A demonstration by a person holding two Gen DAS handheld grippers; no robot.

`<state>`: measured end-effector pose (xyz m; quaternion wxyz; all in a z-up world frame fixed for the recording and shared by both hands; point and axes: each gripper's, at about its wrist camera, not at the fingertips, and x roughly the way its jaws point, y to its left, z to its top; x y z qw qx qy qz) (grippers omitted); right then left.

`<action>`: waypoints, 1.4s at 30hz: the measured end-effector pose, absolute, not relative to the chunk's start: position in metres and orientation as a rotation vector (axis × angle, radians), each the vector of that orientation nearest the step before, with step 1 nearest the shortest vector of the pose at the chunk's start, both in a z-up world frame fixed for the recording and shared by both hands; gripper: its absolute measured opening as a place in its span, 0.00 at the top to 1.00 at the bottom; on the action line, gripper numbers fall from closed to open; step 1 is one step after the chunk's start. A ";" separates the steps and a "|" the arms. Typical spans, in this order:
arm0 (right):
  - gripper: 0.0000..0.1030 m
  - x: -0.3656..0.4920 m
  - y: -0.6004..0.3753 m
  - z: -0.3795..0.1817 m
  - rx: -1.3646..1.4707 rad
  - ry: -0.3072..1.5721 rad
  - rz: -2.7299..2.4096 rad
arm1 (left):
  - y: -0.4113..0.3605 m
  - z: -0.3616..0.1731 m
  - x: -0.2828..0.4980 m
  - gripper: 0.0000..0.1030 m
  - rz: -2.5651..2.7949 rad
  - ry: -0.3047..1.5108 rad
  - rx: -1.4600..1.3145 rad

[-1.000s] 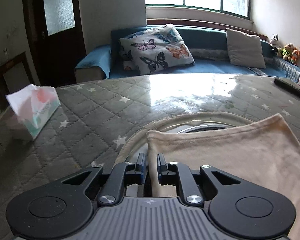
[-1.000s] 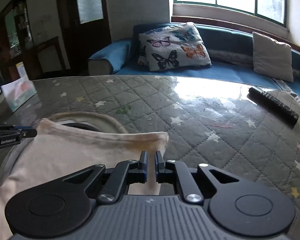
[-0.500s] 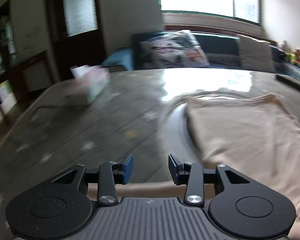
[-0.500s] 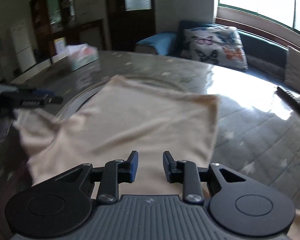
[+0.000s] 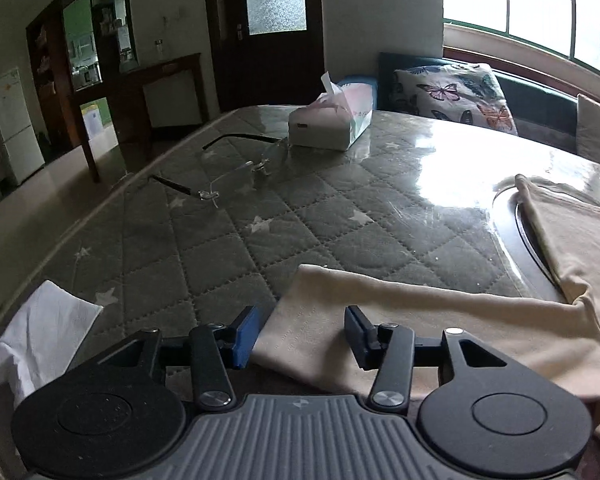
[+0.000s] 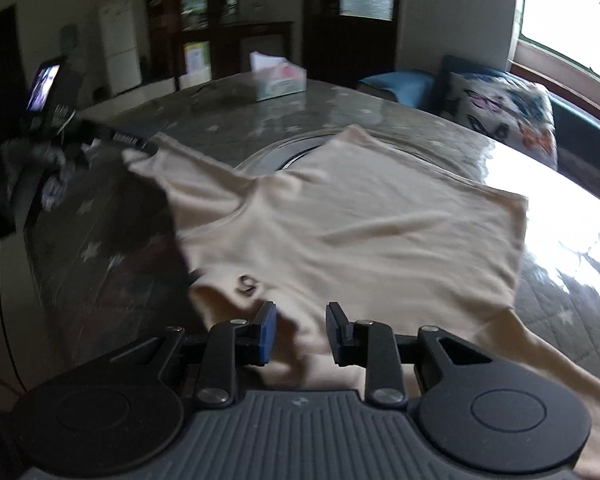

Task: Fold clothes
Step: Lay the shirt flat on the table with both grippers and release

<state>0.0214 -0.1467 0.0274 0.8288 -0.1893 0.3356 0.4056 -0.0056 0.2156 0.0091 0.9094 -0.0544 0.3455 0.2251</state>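
Both tools spread over the beige shirt (image 6: 352,216).
My left tool (image 5: 300,334) straddles a sleeve (image 5: 380,312); a shallow pinch could slip off, and the eyeglasses (image 5: 236,168) lie near.

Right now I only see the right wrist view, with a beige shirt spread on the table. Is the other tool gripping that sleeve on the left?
Observer: No. In the left wrist view the left gripper has its jaws apart, and the end of the sleeve lies loose between them.
Visitor: Is there anything near it that I could knock?
Observer: Yes, a crumpled white tissue lies near the table edge, just left of that gripper.
Visitor: Anything else out there?
Observer: A pair of glasses lies unfolded on the quilted table, in front of the tissue box.
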 end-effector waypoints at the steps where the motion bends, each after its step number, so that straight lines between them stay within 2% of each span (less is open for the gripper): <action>1: 0.74 0.019 -0.143 0.025 -0.426 0.703 0.860 | 0.216 0.009 -0.005 0.51 0.461 0.713 -0.111; 5: 0.75 0.015 -0.133 0.017 -0.505 0.669 0.843 | 0.214 0.008 -0.006 0.55 0.423 0.710 -0.101; 7: 0.76 0.015 -0.132 0.015 -0.512 0.671 0.846 | 0.213 0.008 -0.009 0.67 0.405 0.700 -0.084; 9: 0.89 0.014 -0.132 0.014 -0.522 0.664 0.840 | 0.214 0.008 -0.007 0.86 0.409 0.694 -0.069; 10: 0.95 0.014 -0.133 0.014 -0.523 0.666 0.835 | 0.215 0.008 -0.005 0.89 0.406 0.691 -0.070; 12: 0.98 0.015 -0.135 0.015 -0.517 0.678 0.832 | 0.216 0.010 -0.003 0.94 0.407 0.678 -0.066; 18: 0.98 0.007 -0.143 0.018 -0.534 0.670 0.830 | 0.212 0.017 0.004 0.95 0.431 0.629 -0.011; 24: 0.98 0.006 -0.146 0.013 -0.519 0.684 0.837 | 0.215 0.011 0.014 0.94 0.453 0.653 0.042; 31: 0.89 0.003 -0.164 0.024 -0.467 0.707 0.821 | 0.220 0.009 0.012 0.90 0.481 0.679 0.029; 39: 0.89 0.001 -0.184 0.018 -0.448 0.780 0.808 | 0.191 0.034 0.000 0.68 0.410 0.624 0.062; 42: 0.89 -0.004 -0.188 0.020 -0.457 0.783 0.809 | 0.168 0.045 0.000 0.66 0.334 0.595 0.082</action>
